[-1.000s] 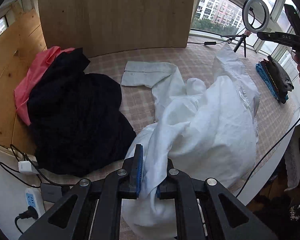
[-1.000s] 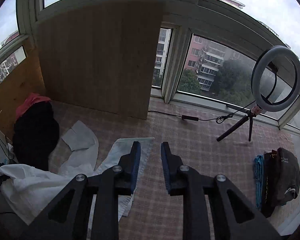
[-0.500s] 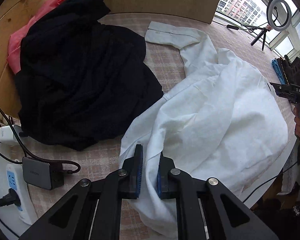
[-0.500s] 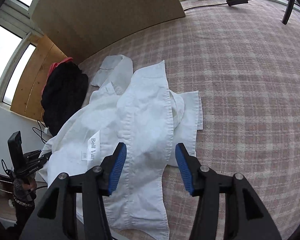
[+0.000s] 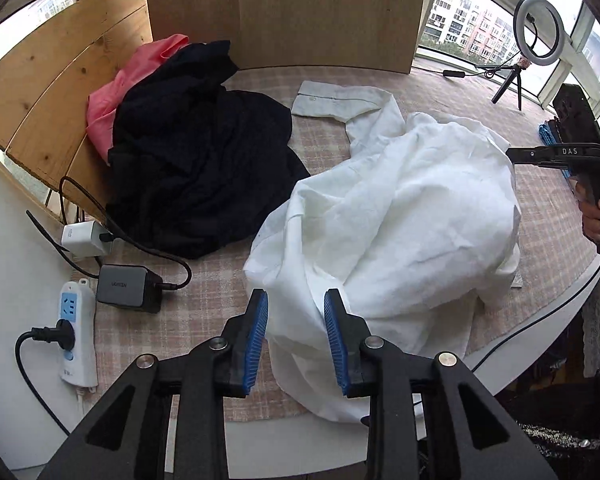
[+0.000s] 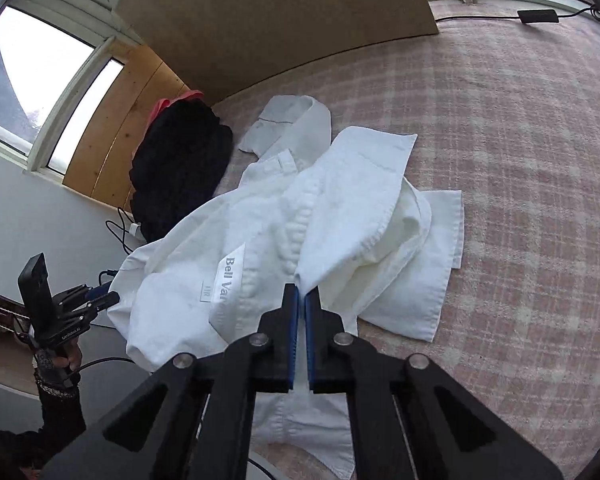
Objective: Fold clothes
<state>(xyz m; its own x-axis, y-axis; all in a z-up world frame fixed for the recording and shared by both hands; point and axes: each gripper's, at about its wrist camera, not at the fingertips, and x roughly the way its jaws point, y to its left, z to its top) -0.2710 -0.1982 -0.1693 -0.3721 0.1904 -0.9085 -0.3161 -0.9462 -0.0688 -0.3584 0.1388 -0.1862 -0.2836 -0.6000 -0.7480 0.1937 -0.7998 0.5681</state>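
Note:
A crumpled white shirt (image 5: 400,220) lies on the checked table cover, one sleeve cuff stretched toward the back. My left gripper (image 5: 296,308) is open, its blue pads on either side of the shirt's near edge, holding nothing. In the right wrist view the same white shirt (image 6: 284,216) shows its label and button placket. My right gripper (image 6: 301,294) is shut on a fold of the shirt's fabric at its near side. The right gripper also shows at the right edge of the left wrist view (image 5: 556,156).
A black garment (image 5: 196,160) on a pink one (image 5: 128,92) lies at the left. A power strip (image 5: 74,332), a charger (image 5: 126,286) and cables sit by the left table edge. A ring light (image 5: 538,36) and folded clothes (image 5: 552,136) stand far right. Wooden boards back the table.
My left gripper has opened and let go of the shirt. My right gripper has come down onto the shirt and shut on a fold of it.

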